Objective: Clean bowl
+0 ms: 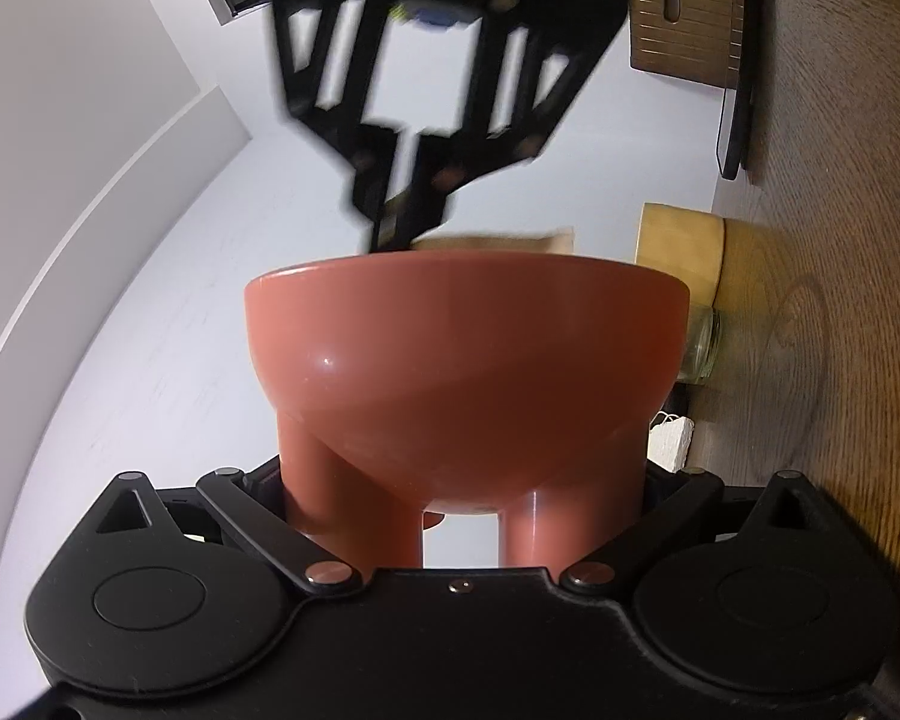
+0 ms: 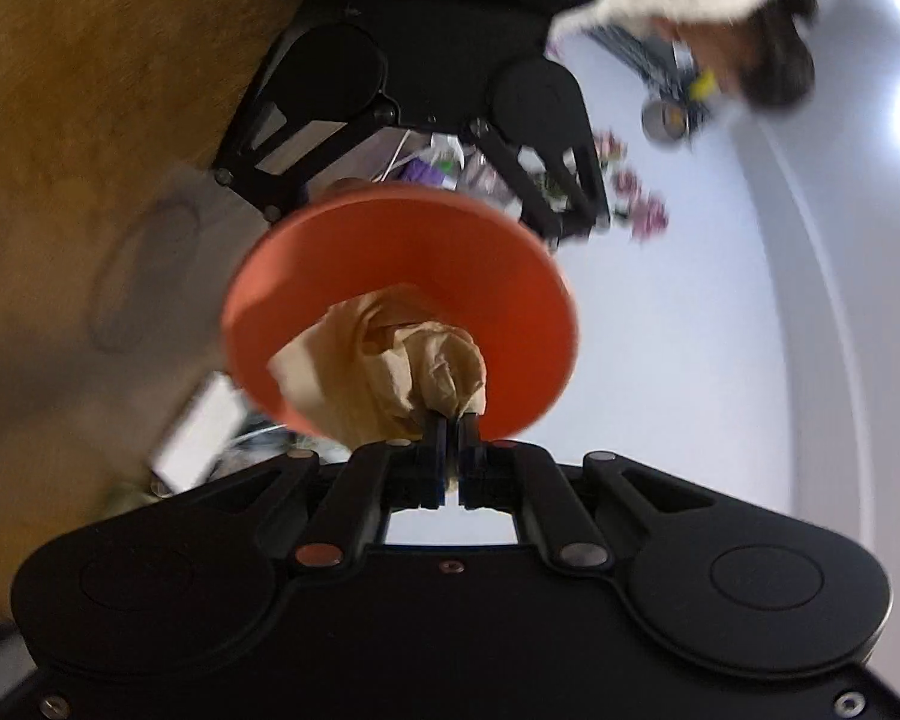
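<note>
- We find the bowl [image 1: 465,360], a terracotta-red vessel on stubby legs, lifted clear of the wooden table [image 1: 840,300] and held between the two tools.
- The left gripper [image 1: 462,504] is clamped on the bowl's legs; its jaws press against the outer legs on either side, the round body standing above them with the mouth facing away from that camera.
- The right gripper [image 2: 450,420] has its jaws together on a wad of tan paper towel [image 2: 390,360], nipped at its near end. The wad sits inside the mouth of the bowl [image 2: 399,312], touching the inner wall.
- In the left wrist view the right gripper [image 1: 390,234] descends from the far side to the rim, blurred.
- Handling, in our judgement: the bowl looks rigid, smooth and glossy, so likely slippery under the pads; whether it is ceramic or plastic we cannot tell, so we treat it as breakable. The legs offer the firmest purchase, as now taken; the rim is a poorer hold.
- The paper is soft and crushable; it will wipe only if pressed against the wall, and may tear or slip out.
- A glass jar [image 1: 699,345] stands on the table, beyond the bowl to the right.
</note>
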`<state>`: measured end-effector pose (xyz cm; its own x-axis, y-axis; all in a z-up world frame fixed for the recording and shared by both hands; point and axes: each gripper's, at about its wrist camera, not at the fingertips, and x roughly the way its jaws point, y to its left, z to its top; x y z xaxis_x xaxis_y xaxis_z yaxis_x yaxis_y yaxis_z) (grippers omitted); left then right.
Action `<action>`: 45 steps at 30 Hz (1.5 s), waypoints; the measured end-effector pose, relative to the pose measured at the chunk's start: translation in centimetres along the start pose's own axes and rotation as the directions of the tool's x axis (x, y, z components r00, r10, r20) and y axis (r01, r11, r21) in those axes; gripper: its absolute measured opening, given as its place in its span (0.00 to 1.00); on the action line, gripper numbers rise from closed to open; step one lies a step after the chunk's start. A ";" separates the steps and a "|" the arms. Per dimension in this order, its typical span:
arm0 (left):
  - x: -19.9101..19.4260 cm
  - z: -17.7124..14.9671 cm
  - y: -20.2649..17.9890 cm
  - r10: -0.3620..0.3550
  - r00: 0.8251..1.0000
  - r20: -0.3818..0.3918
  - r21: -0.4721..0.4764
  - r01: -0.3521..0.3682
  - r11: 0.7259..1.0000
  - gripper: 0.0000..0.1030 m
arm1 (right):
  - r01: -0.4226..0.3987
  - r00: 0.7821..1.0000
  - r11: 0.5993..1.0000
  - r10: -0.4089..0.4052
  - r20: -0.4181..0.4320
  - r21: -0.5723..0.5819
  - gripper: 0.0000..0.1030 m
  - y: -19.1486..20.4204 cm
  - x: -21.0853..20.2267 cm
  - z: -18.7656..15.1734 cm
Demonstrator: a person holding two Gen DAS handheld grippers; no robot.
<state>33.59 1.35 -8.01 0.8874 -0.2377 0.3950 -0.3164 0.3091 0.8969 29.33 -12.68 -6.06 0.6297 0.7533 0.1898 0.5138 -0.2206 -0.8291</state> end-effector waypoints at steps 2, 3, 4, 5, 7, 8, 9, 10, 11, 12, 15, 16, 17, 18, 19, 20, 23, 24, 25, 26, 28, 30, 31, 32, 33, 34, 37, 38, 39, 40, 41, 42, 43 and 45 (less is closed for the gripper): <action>-0.1 0.1 -0.2 0.000 1.000 0.000 0.000 0.000 1.000 0.95 | 0.017 1.000 0.999 -0.016 0.021 -0.028 0.03 -0.4 0.7 -0.3; -0.2 0.2 -0.3 0.000 1.000 0.000 0.000 0.000 1.000 0.95 | 0.022 0.999 0.999 -0.021 0.032 -0.047 0.03 -0.5 1.0 -0.5; -0.2 0.2 -0.4 0.000 1.000 0.000 0.000 0.000 1.000 0.95 | 0.010 0.999 0.998 -0.008 0.033 -0.059 0.03 -0.5 1.2 -0.8; -0.1 0.2 -0.4 0.000 1.000 0.000 0.000 0.000 1.000 0.95 | -0.003 0.999 0.998 0.006 0.035 -0.070 0.03 -0.5 1.3 -1.0; -0.3 0.2 -0.3 0.000 1.000 0.000 0.000 0.000 1.000 0.95 | -0.019 0.999 0.997 0.022 0.034 -0.073 0.03 -0.1 1.2 -1.2; -0.3 0.2 -0.3 0.000 1.000 0.000 0.000 0.000 1.000 0.95 | -0.054 0.998 0.994 0.058 0.038 -0.094 0.03 0.4 1.1 -1.8; -0.4 0.3 -0.3 0.000 1.000 -0.001 0.000 0.000 1.000 0.95 | -0.061 0.997 0.993 0.066 0.040 -0.101 0.03 0.6 1.0 -1.8; -0.4 0.2 -0.2 0.000 1.000 -0.001 0.000 0.000 1.000 0.95 | -0.088 0.995 0.990 0.093 0.046 -0.111 0.03 1.2 0.6 -2.2; -0.4 0.2 -0.2 0.000 1.000 0.000 0.000 0.000 1.000 0.95 | -0.101 0.993 0.988 0.107 0.052 -0.114 0.03 1.5 0.4 -2.3; -0.5 0.2 -0.2 0.000 1.000 0.000 0.000 0.000 1.000 0.95 | -0.114 0.991 0.987 0.122 0.058 -0.117 0.03 1.8 0.2 -2.5; -0.5 0.2 -0.2 0.000 1.000 0.000 0.000 0.000 1.000 0.95 | -0.147 0.980 0.981 0.161 0.114 -0.123 0.03 2.8 -1.0 -2.9; -0.5 0.2 -0.2 0.000 1.000 0.001 0.000 0.000 1.000 0.95 | -0.159 0.969 0.981 0.177 0.172 -0.112 0.03 2.9 -2.1 -3.0; -0.5 0.1 -0.2 0.000 1.000 0.001 0.000 0.000 1.000 0.95 | -0.156 0.965 0.982 0.174 0.195 -0.107 0.03 2.9 -2.5 -2.9; -0.5 0.1 -0.1 0.000 1.000 0.001 0.000 0.000 1.000 0.95 | -0.153 0.961 0.983 0.172 0.218 -0.102 0.03 2.8 -3.0 -2.9; -0.5 0.1 -0.1 0.000 1.000 0.001 -0.001 0.000 1.000 0.95 | -0.142 0.958 0.985 0.161 0.238 -0.097 0.03 2.7 -3.3 -2.9; -0.6 0.1 -0.1 0.000 1.000 0.001 -0.001 0.000 1.000 0.95 | -0.122 0.955 0.989 0.141 0.261 -0.087 0.03 2.4 -3.7 -2.8; -0.7 0.1 -0.1 0.000 1.000 0.002 -0.001 0.000 1.000 0.95 | -0.043 0.955 0.998 0.057 0.290 -0.052 0.03 -0.3 -3.0 -2.4; -0.7 0.1 -0.1 0.000 1.000 0.002 -0.001 0.000 1.000 0.95 | -0.015 0.958 0.999 0.027 0.284 -0.043 0.03 -0.8 -2.7 -2.9; -0.7 0.0 -0.1 0.000 1.000 0.002 -0.001 0.000 1.000 0.95 | -0.002 0.964 0.999 0.012 0.266 -0.037 0.03 -1.2 -2.1 -3.4; -0.6 0.0 -0.1 0.000 1.000 0.002 -0.001 0.000 1.000 0.95 | 0.011 0.969 0.999 -0.003 0.248 -0.031 0.03 -1.6 -1.6 -3.8; -0.6 0.1 -0.1 0.000 1.000 0.002 -0.001 0.000 1.000 0.95 | 0.018 0.978 0.999 -0.012 0.210 -0.029 0.03 -2.1 -0.7 -3.5; -0.7 0.0 -0.1 0.000 1.000 0.002 -0.001 0.000 1.000 0.95 | 0.009 0.984 1.000 -0.006 0.179 -0.020 0.03 -3.0 0.7 -3.2; -0.8 0.1 -0.1 0.000 1.000 0.002 -0.001 0.000 1.000 0.95 | 0.004 0.986 1.000 -0.001 0.166 -0.016 0.03 -2.8 1.0 -3.5; -1.1 0.3 -0.2 0.000 1.000 0.002 -0.001 0.000 1.000 0.95 | -0.001 0.988 1.000 0.003 0.153 -0.011 0.03 -2.6 1.3 -3.7; -1.3 0.5 -0.2 0.000 1.000 0.002 -0.001 0.000 1.000 0.95 | -0.022 0.991 1.000 0.023 0.131 -0.004 0.03 -2.2 1.8 -4.3; -1.3 0.5 -0.3 0.000 1.000 0.002 -0.001 0.000 1.000 0.95 | -0.028 0.992 1.000 0.028 0.125 -0.002 0.03 -2.0 2.1 -4.5; -1.2 0.5 -0.3 0.000 1.000 0.002 -0.001 0.000 1.000 0.95 | -0.090 0.990 0.996 0.090 0.107 -0.003 0.03 -0.2 2.5 -5.1; -1.2 0.6 -0.3 0.000 1.000 0.002 -0.001 0.000 1.000 0.95 | -0.108 0.988 0.994 0.108 0.112 -0.006 0.03 0.4 2.4 -5.2; -1.2 0.6 -0.3 0.000 1.000 0.002 -0.001 0.000 1.000 0.95 | -0.125 0.985 0.992 0.125 0.116 -0.010 0.03 1.0 2.3 -5.3; -1.2 0.6 -0.3 0.000 1.000 0.002 -0.001 0.000 1.000 0.95 | -0.141 0.981 0.990 0.142 0.132 -0.016 0.03 1.3 1.9 -5.2; -1.2 0.6 -0.3 0.000 1.000 0.002 -0.001 0.000 1.000 0.95 | -0.157 0.976 0.987 0.158 0.148 -0.022 0.03 1.6 1.4 -5.1; -1.3 0.6 -0.3 0.000 1.000 0.002 -0.001 0.000 1.000 0.95 | -0.158 0.975 0.987 0.160 0.153 -0.022 0.03 1.3 0.9 -4.4; -1.3 0.6 -0.3 0.000 1.000 0.002 -0.001 0.000 1.000 0.95 | -0.167 0.966 0.986 0.169 0.194 -0.026 0.03 1.2 -0.1 -3.9; -1.3 0.5 -0.3 0.000 1.000 0.002 -0.001 0.000 1.000 0.95 | -0.164 0.961 0.986 0.166 0.219 -0.027 0.03 0.8 -1.1 -2.6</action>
<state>32.35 1.07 -8.66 0.8867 -0.2395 0.3954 -0.3161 0.3097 0.8967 30.55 -15.35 -5.51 0.5628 0.8236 -0.0704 0.4194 -0.3579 -0.8342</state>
